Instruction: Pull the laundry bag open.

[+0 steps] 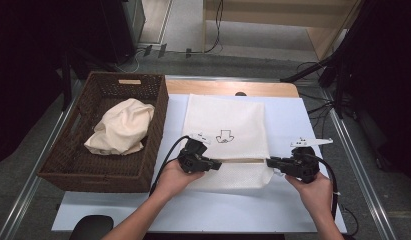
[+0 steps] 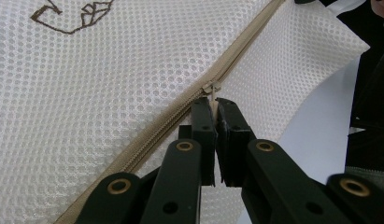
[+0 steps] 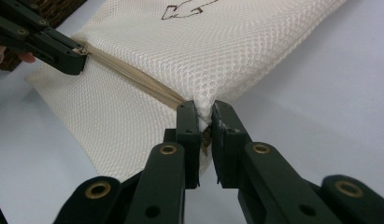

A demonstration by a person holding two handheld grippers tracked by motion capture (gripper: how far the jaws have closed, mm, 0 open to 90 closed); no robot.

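Bags: we count one white mesh bag (image 1: pixel 228 135), flat on the white sheet (image 1: pixel 293 210) at table centre, with a small brown line drawing (image 1: pixel 224 136) on its upper panel.
Zip: one tan zipper (image 2: pixel 180 114) runs across the bag's near third; in the left gripper view we follow it from 7 o'clock up to 1 o'clock.
Zip pull: one small metal pull (image 2: pixel 209 88), sitting just at the tips of the left jaws.
Grippers: two. We see the left gripper (image 1: pixel 215 164) at 7 o'clock of the bag and the right gripper (image 1: pixel 271 162) at 4 o'clock, each in a hand.
Left claw: jaws together, pinched on the zip pull.
Right claw: jaws (image 3: pixel 204 116) together, clamped on the bag's corner fold at the zipper's end.
Baskets: one dark wicker basket (image 1: pixel 93 170) at 9 o'clock of the bag, just beside it.
Cloths: one cream cloth (image 1: pixel 122 127), bundled inside the basket.
Hands: two; the left hand (image 1: pixel 175 177) and right hand (image 1: pixel 315 192) enter from 6 o'clock.
Hard to make out: we cannot tell whether the zipper is open or closed along its length. The bag's contents are hidden by the mesh. The drawing is cut off at 12 o'clock in both gripper views. The room beyond the table is dark.
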